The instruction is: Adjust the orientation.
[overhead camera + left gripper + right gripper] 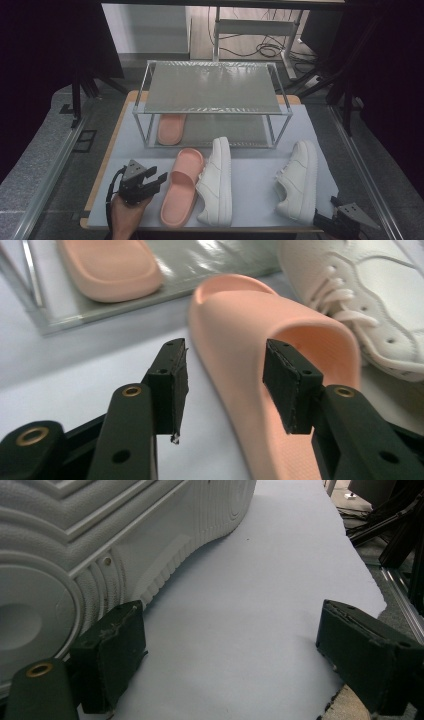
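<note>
Now | left hand-held gripper [161,178]: jaws spread, nothing pinched, just beside pink foam slide sandal [182,186] | sandal: flat on white counter [255,200], long axis running near to far, toe toward metal shoe rack [212,102], touching white lace-up sneaker [216,181] | right hand-held gripper [230,655]: spread, empty, beside second white sneaker [297,180].

Your left hand [122,212] enters from the lower edge holding the left gripper [159,179] level, jaws parted with nothing pinched, while your right gripper [320,219] rests low at the lower right corner, jaws wide apart.
</note>
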Available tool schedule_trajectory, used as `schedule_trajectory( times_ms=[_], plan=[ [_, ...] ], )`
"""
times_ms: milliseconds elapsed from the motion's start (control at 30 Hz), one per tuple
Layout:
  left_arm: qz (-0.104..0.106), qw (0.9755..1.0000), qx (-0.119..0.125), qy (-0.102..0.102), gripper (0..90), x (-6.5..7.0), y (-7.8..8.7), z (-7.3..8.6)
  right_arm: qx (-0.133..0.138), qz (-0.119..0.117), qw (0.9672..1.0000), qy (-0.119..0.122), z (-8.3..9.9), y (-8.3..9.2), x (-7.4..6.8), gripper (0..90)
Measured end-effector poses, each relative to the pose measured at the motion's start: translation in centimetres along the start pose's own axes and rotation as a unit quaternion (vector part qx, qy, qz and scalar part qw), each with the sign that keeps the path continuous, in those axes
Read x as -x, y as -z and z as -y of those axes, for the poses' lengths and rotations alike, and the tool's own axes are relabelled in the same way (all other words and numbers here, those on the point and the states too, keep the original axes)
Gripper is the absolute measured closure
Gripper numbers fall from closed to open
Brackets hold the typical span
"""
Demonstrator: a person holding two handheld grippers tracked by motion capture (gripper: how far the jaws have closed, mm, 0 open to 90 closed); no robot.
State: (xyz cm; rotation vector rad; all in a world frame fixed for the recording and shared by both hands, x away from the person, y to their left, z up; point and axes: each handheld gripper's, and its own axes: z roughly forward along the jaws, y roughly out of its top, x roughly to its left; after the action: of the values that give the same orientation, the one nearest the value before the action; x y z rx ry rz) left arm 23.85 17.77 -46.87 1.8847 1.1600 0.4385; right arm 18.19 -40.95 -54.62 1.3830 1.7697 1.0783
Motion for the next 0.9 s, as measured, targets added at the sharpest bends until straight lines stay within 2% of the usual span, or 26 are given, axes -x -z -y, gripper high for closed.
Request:
schedule_trajectory(
  times_ms=[233, 367, 467, 633, 900],
  plan=[
    [0.005, 0.9999, -0.014, -0.008, 52.7, 0.9, -1.5, 0.2, 0.000, 0.000, 1.0000, 0.000, 0.0, 0.0, 0.0, 12.1],
    [-0.007, 0.9997, -0.022, -0.007, 57.6, 1.0, -2.8, 0.3, 0.000, 0.000, 1.0000, 0.000, 0.0, 0.0, 0.0, 12.1],
    [-0.008, 0.9997, -0.021, 0.000, 62.9, 0.9, -3.4, 0.3, 0.001, 0.000, 1.0000, 0.001, 0.0, 0.0, 0.0, 12.1],
    [-0.007, 0.9998, -0.017, -0.001, 72.7, 1.3, -3.6, 0.1, 0.001, 0.000, 1.0000, 0.001, 0.0, 0.0, 0.0, 12.1],
    [-0.032, 0.9994, -0.011, 0.002, 79.5, 1.2, -3.8, -0.2, 0.001, 0.000, 1.0000, 0.001, 0.0, 0.0, 0.0, 12.1]
  ],
)
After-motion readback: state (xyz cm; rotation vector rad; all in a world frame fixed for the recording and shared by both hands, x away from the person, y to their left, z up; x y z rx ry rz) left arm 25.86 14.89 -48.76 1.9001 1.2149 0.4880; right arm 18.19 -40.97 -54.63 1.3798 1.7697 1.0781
